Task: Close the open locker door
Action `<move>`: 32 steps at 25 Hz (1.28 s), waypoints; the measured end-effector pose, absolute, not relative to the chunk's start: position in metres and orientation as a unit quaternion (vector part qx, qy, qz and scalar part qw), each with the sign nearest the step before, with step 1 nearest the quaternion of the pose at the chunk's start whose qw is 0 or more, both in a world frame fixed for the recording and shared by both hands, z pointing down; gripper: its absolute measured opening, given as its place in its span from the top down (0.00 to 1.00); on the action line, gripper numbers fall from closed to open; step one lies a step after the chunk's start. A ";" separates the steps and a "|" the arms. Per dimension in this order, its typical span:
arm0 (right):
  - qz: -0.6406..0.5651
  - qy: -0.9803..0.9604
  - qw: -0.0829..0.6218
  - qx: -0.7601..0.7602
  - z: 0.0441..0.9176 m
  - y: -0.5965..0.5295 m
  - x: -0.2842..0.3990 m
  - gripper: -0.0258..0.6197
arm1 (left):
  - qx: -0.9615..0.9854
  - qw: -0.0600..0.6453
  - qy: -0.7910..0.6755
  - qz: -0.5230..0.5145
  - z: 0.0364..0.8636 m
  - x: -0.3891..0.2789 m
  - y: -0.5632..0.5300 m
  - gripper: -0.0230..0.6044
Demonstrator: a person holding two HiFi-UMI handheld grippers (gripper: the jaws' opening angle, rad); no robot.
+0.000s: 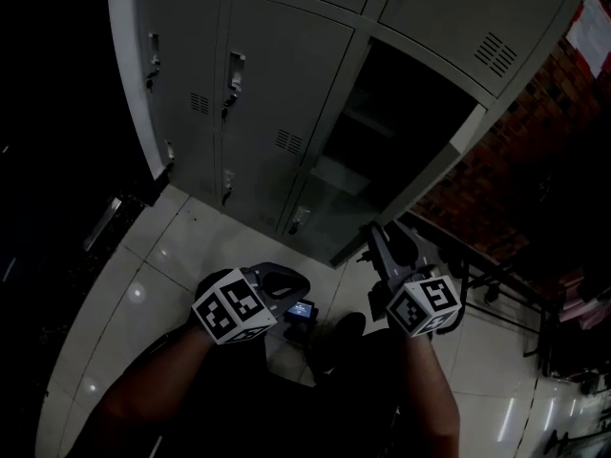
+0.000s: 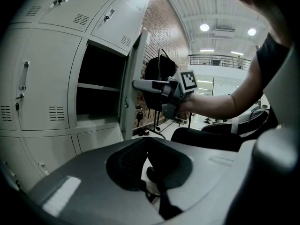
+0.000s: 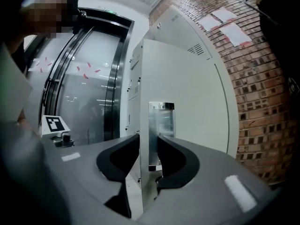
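The grey locker bank (image 1: 258,84) has one compartment (image 1: 382,132) standing open. Its door (image 1: 420,184) swings out toward me, seen edge-on. My right gripper (image 1: 377,241) is at the door's lower free edge. In the right gripper view the door (image 3: 187,88) edge and its metal latch plate (image 3: 161,118) sit between the jaws of the right gripper (image 3: 148,142), with both pads against them. My left gripper (image 1: 286,284) hangs low over the floor, away from the lockers, shut and empty. From the left gripper view the right gripper (image 2: 140,84) reaches the door (image 2: 133,78).
A brick wall (image 1: 516,179) runs along the right of the lockers. A black metal-legged rack or chair (image 1: 496,284) stands on the glossy tiled floor (image 1: 143,284) at the right. The other locker doors (image 1: 191,74) are closed. A small lit device (image 1: 302,310) sits near my legs.
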State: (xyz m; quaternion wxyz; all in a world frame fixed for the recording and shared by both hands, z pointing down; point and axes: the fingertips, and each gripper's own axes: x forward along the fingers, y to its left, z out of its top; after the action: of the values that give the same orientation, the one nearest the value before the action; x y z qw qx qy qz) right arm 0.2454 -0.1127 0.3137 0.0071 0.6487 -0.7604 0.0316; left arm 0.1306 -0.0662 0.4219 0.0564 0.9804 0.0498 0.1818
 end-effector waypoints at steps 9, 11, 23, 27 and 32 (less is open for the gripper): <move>0.054 -0.751 -0.009 0.658 0.315 -0.204 0.231 0.78 | 0.981 0.076 0.049 0.172 0.416 0.129 -0.069 0.94; 0.059 -0.747 -0.018 0.662 0.315 -0.222 0.233 0.78 | 0.981 0.076 0.048 0.174 0.416 0.129 -0.069 0.94; 0.077 -0.699 -0.001 0.711 0.325 -0.321 0.268 0.78 | 0.982 0.078 0.039 0.170 0.413 0.119 -0.076 0.94; 0.060 -0.683 0.017 0.727 0.328 -0.340 0.279 0.78 | 0.982 0.082 0.037 0.163 0.411 0.117 -0.078 0.94; 0.050 -0.663 0.030 0.746 0.329 -0.351 0.289 0.78 | 0.983 0.084 0.042 0.157 0.411 0.116 -0.075 0.94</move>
State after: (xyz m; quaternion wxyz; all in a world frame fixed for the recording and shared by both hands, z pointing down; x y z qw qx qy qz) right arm 0.2894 -0.3511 0.3291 0.0297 0.7462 -0.6632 0.0499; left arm 0.1165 -0.0750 0.4112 0.0839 0.9831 0.0420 0.1570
